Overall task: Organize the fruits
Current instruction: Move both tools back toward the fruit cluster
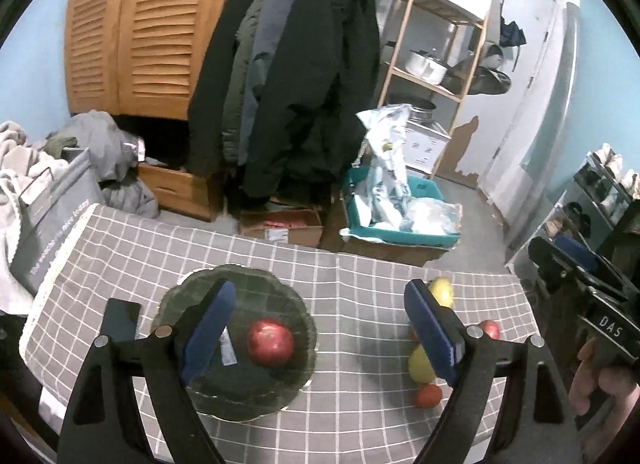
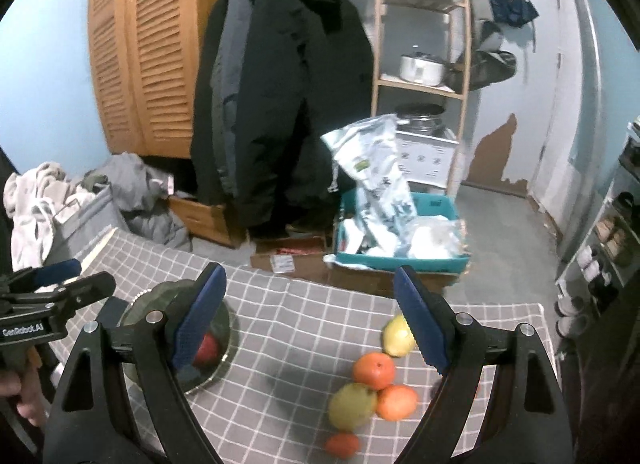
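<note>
Now both jaws sat spread & empty: right gripper (image 2: 308, 320) should've straddled the orange (image 2: 374, 370) at 5 o'clock, left gripper (image 1: 320, 328) waiting over the plate (image 1: 188, 292) w/ the red apple (image 1: 270, 342).

tablecloth (image 1: 280, 264) grey, white grid | apple (image 1: 270, 342) red | plate (image 1: 240, 396) dark green

- Left gripper (image 1: 318, 334): black angular frame, two blue ribbed finger pads (image 1: 208, 330), round silver pivot screws; white "GenRobot.AI" lettering on its body.
- Right gripper (image 2: 308, 322): same black frame, blue pads, silver screws; white "DAS" label.
</note>
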`<state>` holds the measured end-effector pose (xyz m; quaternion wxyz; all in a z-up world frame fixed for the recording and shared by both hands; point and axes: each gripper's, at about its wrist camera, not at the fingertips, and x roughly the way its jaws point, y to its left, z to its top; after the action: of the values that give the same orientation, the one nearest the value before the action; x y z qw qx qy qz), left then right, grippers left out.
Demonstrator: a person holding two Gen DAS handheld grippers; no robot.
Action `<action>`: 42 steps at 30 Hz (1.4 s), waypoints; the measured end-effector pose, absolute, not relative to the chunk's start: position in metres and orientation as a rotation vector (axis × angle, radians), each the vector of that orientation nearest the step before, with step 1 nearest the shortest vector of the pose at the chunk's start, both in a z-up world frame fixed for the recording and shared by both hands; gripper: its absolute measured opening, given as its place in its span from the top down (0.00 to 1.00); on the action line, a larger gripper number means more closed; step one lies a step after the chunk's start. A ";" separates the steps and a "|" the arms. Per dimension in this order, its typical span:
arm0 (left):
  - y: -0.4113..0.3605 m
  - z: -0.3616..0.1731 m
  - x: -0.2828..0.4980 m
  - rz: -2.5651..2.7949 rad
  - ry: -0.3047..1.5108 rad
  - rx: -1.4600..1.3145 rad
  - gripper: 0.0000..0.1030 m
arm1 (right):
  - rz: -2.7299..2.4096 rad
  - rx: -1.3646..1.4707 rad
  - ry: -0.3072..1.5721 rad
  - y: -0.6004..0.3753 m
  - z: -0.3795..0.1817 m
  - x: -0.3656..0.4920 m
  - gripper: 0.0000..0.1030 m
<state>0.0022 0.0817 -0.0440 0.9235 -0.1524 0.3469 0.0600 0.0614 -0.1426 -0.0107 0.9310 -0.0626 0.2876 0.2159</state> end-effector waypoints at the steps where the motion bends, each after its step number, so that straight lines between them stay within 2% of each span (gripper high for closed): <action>1: 0.077 -0.043 0.003 0.115 0.714 -0.306 0.15 | 0.432 -0.128 0.583 -0.148 -0.009 0.060 0.17; 26: -0.015 -0.045 0.047 -0.059 0.760 -0.211 0.15 | 0.231 -0.114 0.532 -0.260 0.001 0.052 0.17; 30: -0.028 -0.047 0.058 -0.088 0.773 -0.202 0.11 | 0.212 -0.100 0.546 -0.270 -0.003 0.060 0.17; 42: -0.066 -0.092 0.083 -0.149 0.886 -0.157 0.11 | 0.177 -0.054 0.640 -0.297 -0.033 0.080 0.17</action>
<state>0.0831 -0.0658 -0.0919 0.8978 -0.0758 0.4279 -0.0719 0.0800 -0.2971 -0.0333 0.9451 -0.0265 0.3139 0.0870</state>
